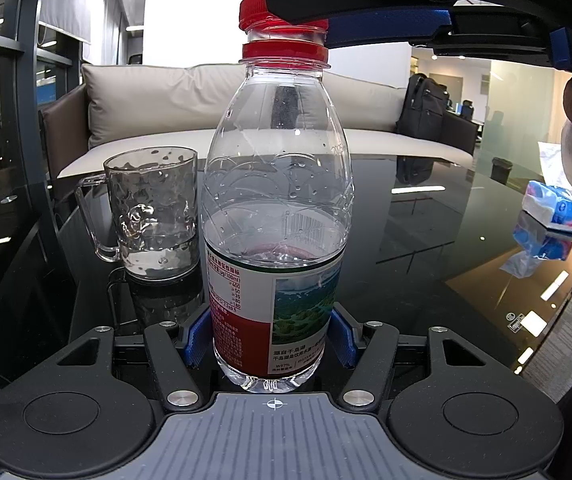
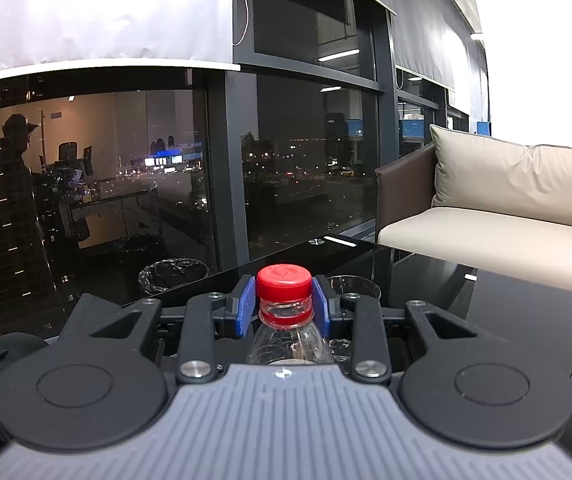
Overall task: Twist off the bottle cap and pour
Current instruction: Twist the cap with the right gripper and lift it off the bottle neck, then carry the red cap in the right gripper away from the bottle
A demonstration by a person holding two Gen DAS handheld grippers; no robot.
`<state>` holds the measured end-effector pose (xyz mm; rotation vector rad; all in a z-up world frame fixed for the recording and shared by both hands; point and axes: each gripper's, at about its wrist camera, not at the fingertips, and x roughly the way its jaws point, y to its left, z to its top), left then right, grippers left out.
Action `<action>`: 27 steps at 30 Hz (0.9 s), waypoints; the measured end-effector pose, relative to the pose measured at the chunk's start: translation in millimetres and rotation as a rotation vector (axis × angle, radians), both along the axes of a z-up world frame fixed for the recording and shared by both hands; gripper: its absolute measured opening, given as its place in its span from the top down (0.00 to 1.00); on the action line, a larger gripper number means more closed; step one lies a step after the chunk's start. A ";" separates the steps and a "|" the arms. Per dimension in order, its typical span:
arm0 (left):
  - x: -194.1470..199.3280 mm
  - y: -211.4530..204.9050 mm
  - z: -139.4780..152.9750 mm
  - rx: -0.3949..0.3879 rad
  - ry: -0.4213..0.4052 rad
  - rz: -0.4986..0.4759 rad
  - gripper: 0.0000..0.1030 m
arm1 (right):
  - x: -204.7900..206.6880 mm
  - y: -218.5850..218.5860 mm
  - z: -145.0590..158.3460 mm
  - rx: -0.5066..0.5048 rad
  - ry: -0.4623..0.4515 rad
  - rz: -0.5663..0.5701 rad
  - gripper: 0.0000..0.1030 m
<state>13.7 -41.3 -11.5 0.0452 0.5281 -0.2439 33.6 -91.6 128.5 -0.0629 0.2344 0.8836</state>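
Note:
A clear water bottle, about half full, stands upright on the black glass table. My left gripper is shut on the bottle's lower, labelled part. The red cap sits lifted above the red neck ring, with a gap of bare neck showing. My right gripper is shut on the cap, its blue pads on both sides. In the left wrist view the right gripper reaches in from the upper right. A clear glass mug with a little water stands left of the bottle.
A tissue pack lies on the table at the right. A beige sofa with a black backpack stands behind the table. Dark windows and a waste bin are off the table's far side.

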 end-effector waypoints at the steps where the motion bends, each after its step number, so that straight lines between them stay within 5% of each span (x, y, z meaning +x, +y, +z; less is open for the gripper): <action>1: 0.1 0.6 -0.2 -0.001 0.000 0.000 0.46 | -0.5 0.3 -0.3 -0.001 -0.001 -0.001 0.68; 27: 0.6 2.0 -0.9 -0.001 0.002 0.000 0.46 | -4.4 -10.1 7.2 0.059 -0.052 -0.050 0.69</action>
